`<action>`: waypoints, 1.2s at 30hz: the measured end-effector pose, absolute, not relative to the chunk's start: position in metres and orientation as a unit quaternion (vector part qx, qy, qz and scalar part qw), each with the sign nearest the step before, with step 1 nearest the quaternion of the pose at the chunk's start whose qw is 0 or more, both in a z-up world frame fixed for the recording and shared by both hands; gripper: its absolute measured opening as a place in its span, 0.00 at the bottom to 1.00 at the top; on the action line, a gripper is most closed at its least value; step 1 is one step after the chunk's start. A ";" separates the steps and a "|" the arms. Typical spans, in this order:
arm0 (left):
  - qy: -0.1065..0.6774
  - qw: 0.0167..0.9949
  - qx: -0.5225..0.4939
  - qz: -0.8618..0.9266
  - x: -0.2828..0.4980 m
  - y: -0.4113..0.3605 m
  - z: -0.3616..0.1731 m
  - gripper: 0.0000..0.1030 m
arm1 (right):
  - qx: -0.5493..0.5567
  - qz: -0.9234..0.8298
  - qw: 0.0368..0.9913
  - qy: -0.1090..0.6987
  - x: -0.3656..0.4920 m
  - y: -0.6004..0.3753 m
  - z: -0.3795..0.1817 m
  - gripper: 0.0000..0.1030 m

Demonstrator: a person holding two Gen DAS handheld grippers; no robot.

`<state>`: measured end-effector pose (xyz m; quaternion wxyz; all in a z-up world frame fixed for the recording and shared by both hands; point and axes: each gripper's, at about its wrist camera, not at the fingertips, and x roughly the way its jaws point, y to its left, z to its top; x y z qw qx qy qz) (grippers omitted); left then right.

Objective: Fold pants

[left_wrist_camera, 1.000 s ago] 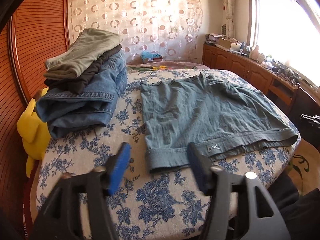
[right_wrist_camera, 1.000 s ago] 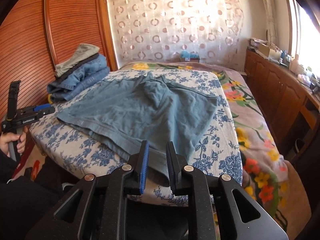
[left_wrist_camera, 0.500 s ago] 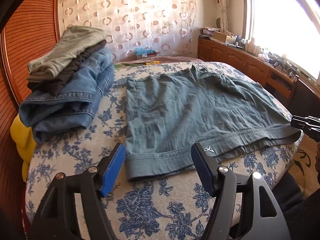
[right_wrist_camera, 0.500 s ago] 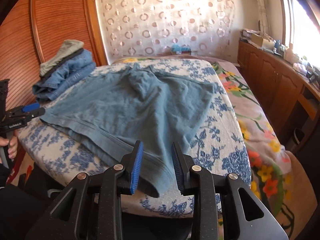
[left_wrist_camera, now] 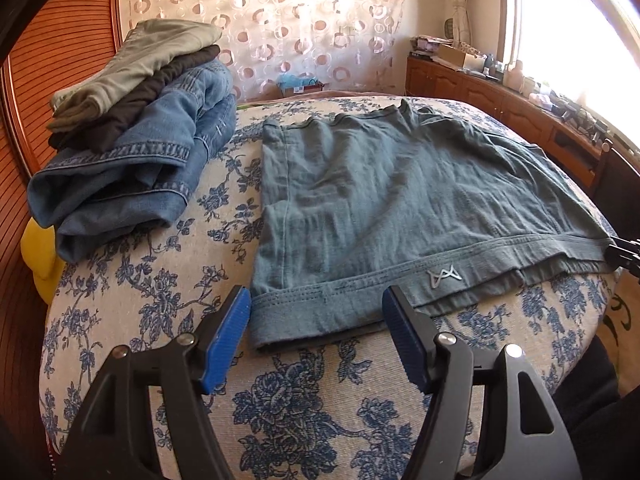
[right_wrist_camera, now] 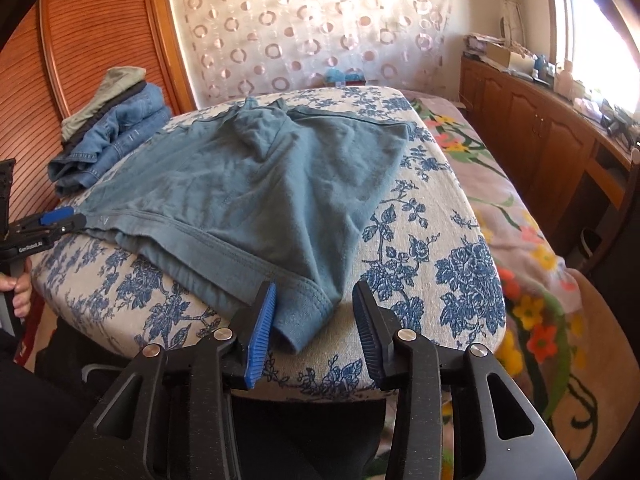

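Soft, wrinkled teal shorts (left_wrist_camera: 400,208) lie flat on the floral-covered table (left_wrist_camera: 304,408), ribbed waistband at its near edge. The left gripper (left_wrist_camera: 316,332) is spread at one waistband corner; the right gripper (right_wrist_camera: 314,320), jaws opening, straddles the other.

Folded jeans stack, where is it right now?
In the left wrist view the folded jeans stack sits upper left on the floral table, beside the spread teal shorts, against the wooden panelled wall.
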<state>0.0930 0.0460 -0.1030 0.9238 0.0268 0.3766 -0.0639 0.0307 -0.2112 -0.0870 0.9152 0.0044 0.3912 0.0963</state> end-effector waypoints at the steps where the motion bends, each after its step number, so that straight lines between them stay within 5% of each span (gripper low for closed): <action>1: 0.377 0.924 0.028 -0.063 0.093 0.047 -0.104 0.66 | 0.007 0.097 0.915 0.392 0.030 -0.212 -0.086 0.38; 4: 0.376 0.924 0.024 -0.064 0.093 0.049 -0.105 0.66 | 0.014 0.100 0.914 0.394 0.028 -0.213 -0.086 0.32; 9: 0.377 0.924 0.023 -0.067 0.093 0.051 -0.105 0.67 | 0.002 0.119 0.913 0.391 0.019 -0.207 -0.081 0.08; 14: 0.379 0.923 -0.001 -0.072 0.096 0.061 -0.107 0.68 | -0.015 0.128 0.908 0.398 0.007 -0.202 -0.078 0.08; 18: 0.378 0.923 0.000 -0.070 0.096 0.061 -0.108 0.68 | -0.015 0.120 0.907 0.403 0.012 -0.199 -0.080 0.24; 24: 0.377 0.923 0.001 -0.072 0.095 0.062 -0.108 0.68 | 0.009 0.112 0.910 0.400 0.015 -0.206 -0.080 0.30; 29: 0.380 0.922 0.003 -0.069 0.093 0.061 -0.107 0.68 | 0.028 0.113 0.905 0.409 0.022 -0.210 -0.085 0.29; 36: 0.363 0.929 0.003 -0.066 0.085 0.060 -0.094 0.68 | 0.022 0.123 0.913 0.388 0.030 -0.203 -0.071 0.10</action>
